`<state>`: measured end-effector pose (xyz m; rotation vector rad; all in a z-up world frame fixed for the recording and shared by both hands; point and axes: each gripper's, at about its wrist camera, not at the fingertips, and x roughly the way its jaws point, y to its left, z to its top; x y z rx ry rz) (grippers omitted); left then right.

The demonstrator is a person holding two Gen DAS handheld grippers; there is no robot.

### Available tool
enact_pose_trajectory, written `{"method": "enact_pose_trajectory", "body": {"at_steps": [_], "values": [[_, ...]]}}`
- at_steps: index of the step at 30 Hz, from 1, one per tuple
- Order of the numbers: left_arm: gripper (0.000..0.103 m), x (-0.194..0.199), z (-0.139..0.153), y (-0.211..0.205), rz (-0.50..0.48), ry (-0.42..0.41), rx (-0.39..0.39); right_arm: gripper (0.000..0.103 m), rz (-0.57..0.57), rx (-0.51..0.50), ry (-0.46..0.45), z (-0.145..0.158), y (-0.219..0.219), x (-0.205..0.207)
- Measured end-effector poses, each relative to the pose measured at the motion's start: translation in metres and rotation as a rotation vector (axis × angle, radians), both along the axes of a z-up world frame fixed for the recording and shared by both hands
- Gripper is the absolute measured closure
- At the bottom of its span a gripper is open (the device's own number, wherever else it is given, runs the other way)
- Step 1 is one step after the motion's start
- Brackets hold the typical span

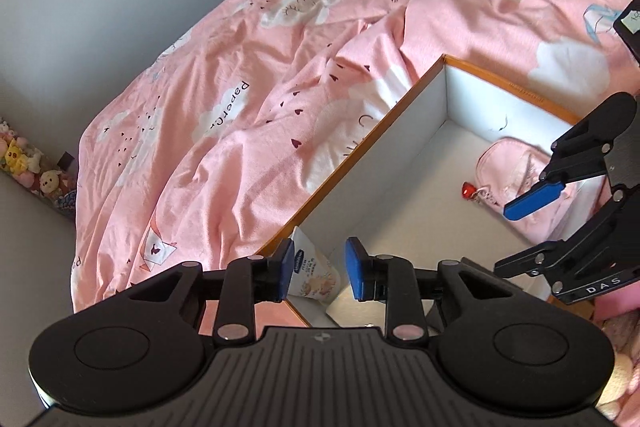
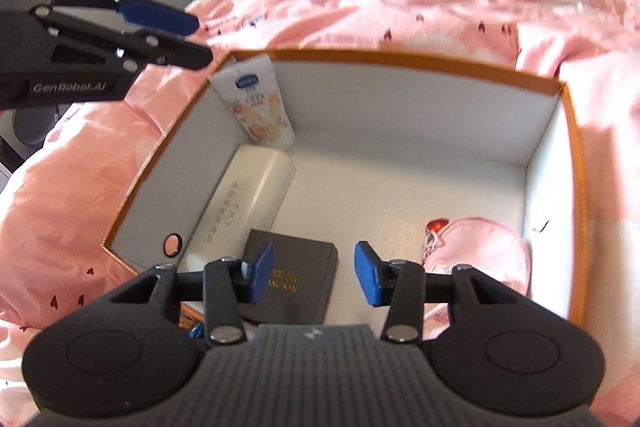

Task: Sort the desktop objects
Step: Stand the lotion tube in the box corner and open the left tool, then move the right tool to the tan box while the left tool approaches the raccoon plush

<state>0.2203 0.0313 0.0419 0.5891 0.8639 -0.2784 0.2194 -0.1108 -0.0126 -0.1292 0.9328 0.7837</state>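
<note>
Four items in box [image 2: 400,61]; both tongs empty

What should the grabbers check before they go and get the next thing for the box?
1. Left gripper empty: ok, nothing sits between its blue pads.
2. Right gripper empty: ok, jaws apart, holding nothing.
3. White cream tube with a blue logo inside the orange-rimmed white cardboard box: ok, leaning in a corner.
4. White cylindrical bottle, dark flat book with gold lettering and pink fabric pouch inside the box: ok.
5. Free floor space in the box: ok, the middle is bare.
6. Next thing to pick up: cannot tell, only the pink printed bedsheet shows outside the box.
</note>
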Motion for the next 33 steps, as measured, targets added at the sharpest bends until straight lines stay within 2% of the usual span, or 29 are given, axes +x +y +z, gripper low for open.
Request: {"method": "enact_pose_trajectory", "body": {"at_steps": [2, 4, 5, 8, 12, 14, 18, 23, 29, 33], "values": [[0.068, -0.017, 0.006, 0.001, 0.015, -0.019, -0.049, 0.053, -0.014, 0.031, -0.038, 0.009, -0.010, -0.009], [0.059, -0.036, 0.009, 0.002, 0.025, -0.036, -0.102, 0.052, -0.026, 0.066, -0.062, 0.017, -0.020, -0.017], [0.050, -0.044, 0.010, 0.002, 0.025, -0.047, -0.125, 0.050, -0.030, 0.085, -0.075, 0.020, -0.025, -0.021], [0.050, -0.070, 0.009, 0.003, 0.041, -0.058, -0.188, 0.042, -0.037, 0.126, -0.112, 0.027, -0.036, -0.038], [0.050, -0.097, 0.005, 0.013, 0.110, -0.045, -0.316, 0.036, -0.040, 0.170, -0.148, 0.030, -0.048, -0.061], [0.050, -0.109, 0.001, 0.020, 0.130, -0.041, -0.349, 0.036, -0.044, 0.192, -0.145, 0.030, -0.054, -0.072], [0.050, -0.133, -0.012, 0.028, 0.167, -0.020, -0.358, 0.036, -0.013, 0.170, -0.093, 0.019, -0.054, -0.091], [0.050, -0.158, -0.042, 0.028, 0.169, 0.017, -0.291, 0.038, 0.010, 0.080, -0.012, -0.007, -0.046, -0.101], [0.049, -0.171, -0.083, 0.031, 0.199, 0.097, -0.234, 0.038, -0.110, 0.012, 0.138, -0.035, -0.038, -0.091], [0.044, -0.175, -0.101, 0.032, 0.220, 0.130, -0.230, 0.038, -0.150, -0.023, 0.161, -0.042, -0.026, -0.083]]}}
